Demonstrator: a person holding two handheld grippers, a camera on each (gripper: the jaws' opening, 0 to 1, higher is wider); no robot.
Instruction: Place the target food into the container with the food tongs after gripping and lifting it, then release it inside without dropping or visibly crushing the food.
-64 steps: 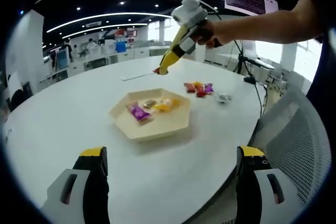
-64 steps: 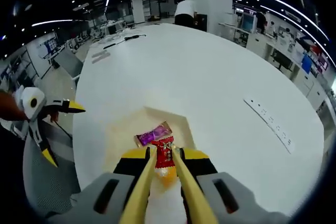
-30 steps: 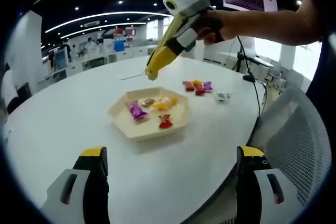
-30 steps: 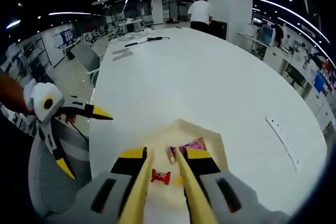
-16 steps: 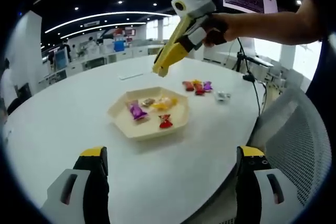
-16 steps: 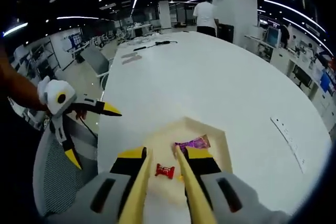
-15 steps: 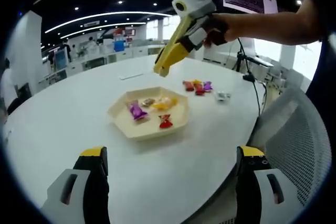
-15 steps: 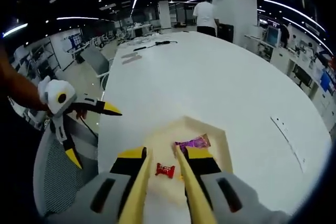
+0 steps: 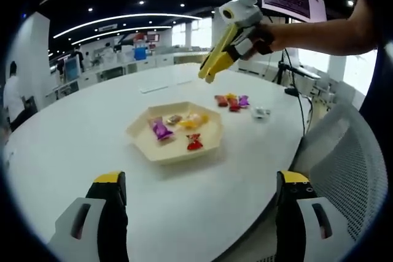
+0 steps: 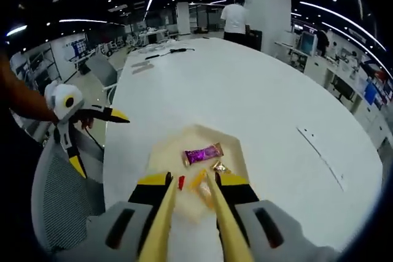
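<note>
**Red candy delivered; tongs raised off the tray, between picks**

Left tool (image 9: pixel 194 213): low at near edge of white surface (image 9: pixel 73 133), jaws spread wide, holding nothing. Idle.

Right tool (image 9: pixel 209 73): held up in a hand (image 9: pixel 261 34), above the surface between tray and loose pile. Carries the yellow tongs (image 10: pixel 187 219); in right gripper view the two blades run forward with a narrow gap, nothing between them. Tips empty in left gripper view as well. Whether the tool's own jaws are squeezing the tong handles: cannot tell.

Hexagonal tray (image 9: pixel 140 134): holds red candy (image 9: pixel 194 143) near the front-right wall, purple candy (image 9: pixel 159 130), yellow candy (image 9: pixel 190 121), one small brownish piece behind, too small to name. Red candy lies flat, wrapper looks intact, no sign of crushing.

Loose pile (image 9: pixel 232 101) of red, orange and purple candies on the surface beyond the tray, well apart from it; a silver-wrapped piece (image 9: pixel 261 113) just beside.

Step in hand, as judged: release done, tongs clear of tray. Next move, if more pieces wanted: carry tips over the pile, lower with blades apart around one candy, close gently enough not to crush it.
</note>
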